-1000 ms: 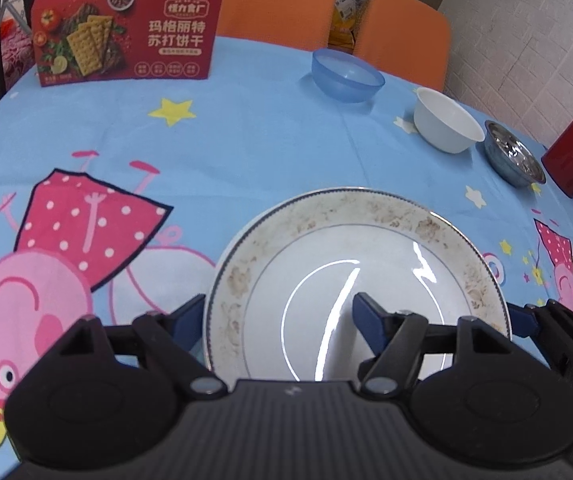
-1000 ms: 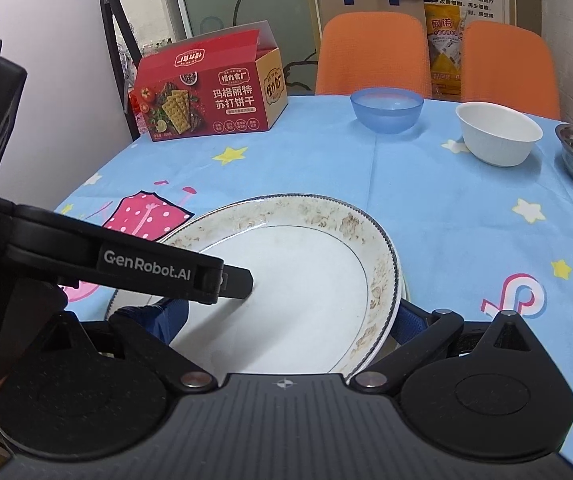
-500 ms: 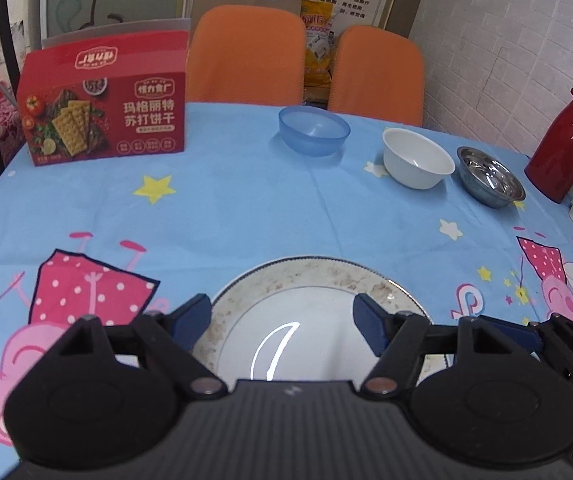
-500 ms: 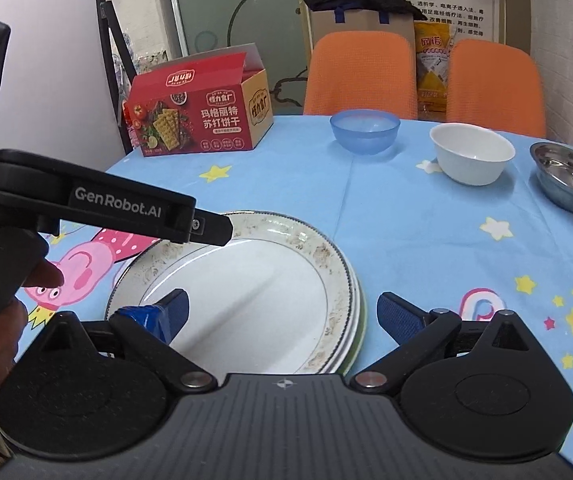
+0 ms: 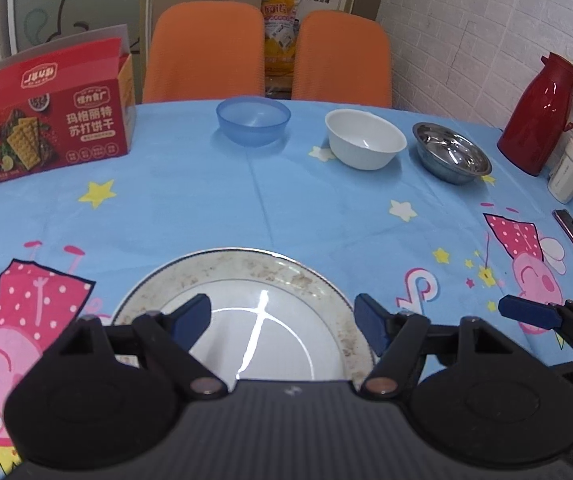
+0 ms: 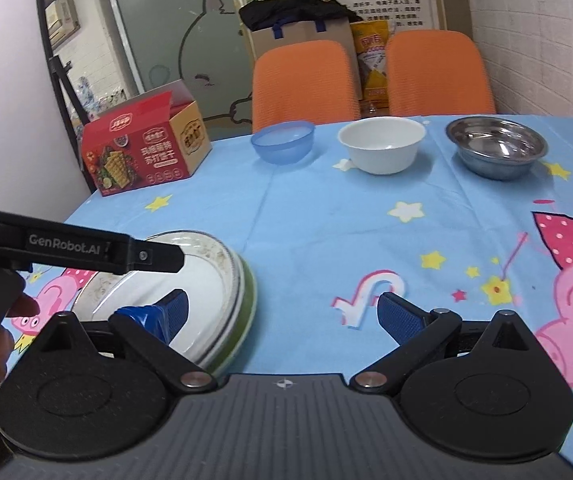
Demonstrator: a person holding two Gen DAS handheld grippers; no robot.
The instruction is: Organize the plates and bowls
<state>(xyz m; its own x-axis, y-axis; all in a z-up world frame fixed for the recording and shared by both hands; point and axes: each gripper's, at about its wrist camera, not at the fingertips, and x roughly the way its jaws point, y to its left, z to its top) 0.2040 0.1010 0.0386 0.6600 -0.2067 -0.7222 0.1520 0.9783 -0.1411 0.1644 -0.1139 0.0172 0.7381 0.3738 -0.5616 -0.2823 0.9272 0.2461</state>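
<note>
Right view alone showed a green plate [image 6: 246, 312] under the white plate [image 5: 246, 320]; three bowls, two chairs; both grippers spread, gripping nothing.

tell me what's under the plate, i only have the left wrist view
observer: A green plate lies under the white plate; its rim shows along the stack's right edge.
operator: right hand-held gripper holding anything
observer: No. The right hand-held gripper is open with nothing between its jaws, only tablecloth beyond the gap.
</note>
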